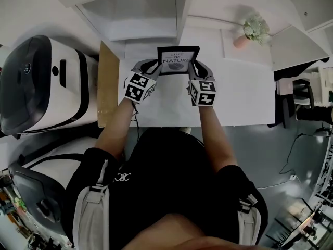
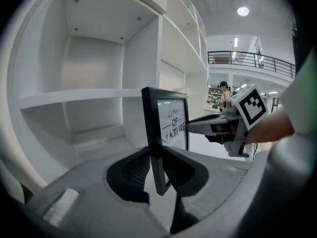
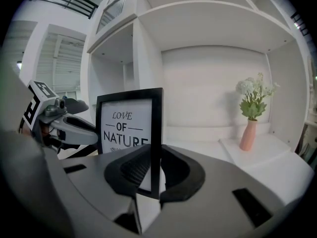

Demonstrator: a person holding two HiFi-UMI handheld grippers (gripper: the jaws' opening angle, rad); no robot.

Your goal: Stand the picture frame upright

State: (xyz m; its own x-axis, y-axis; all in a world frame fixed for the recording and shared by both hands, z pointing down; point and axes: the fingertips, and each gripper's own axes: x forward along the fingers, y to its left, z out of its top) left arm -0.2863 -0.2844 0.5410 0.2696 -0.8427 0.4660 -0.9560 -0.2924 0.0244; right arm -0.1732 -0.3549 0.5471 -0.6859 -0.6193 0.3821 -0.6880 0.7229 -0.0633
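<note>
Gripping both side edges: left tool (image 1: pixel 155 65) clenched on picture frame (image 1: pixel 178 60) L edge, right tool (image 1: pixel 193 67) clenched on its R edge, so frame sits betw. them, equally near each. Long axis approx. vertical, print facing the tools, at tabletop (image 1: pixel 239 98) rear by shelf (image 1: pixel 130 14). Can't tell if base touches down.

White open shelving unit (image 3: pixel 213 21) backs the white tabletop (image 1: pixel 239 98). Slim pink ceramic vase (image 3: pixel 248 135) with white flowers and green leaves stands upright on the white surface at right. Light wooden panel (image 1: pixel 108 85) runs along the tabletop's left edge. Two rounded white-and-black machine housings (image 1: pixel 41 85) beside it. Grey floor (image 1: pixel 255 150) below. Dark balcony railing (image 2: pixel 247 58) far back.
</note>
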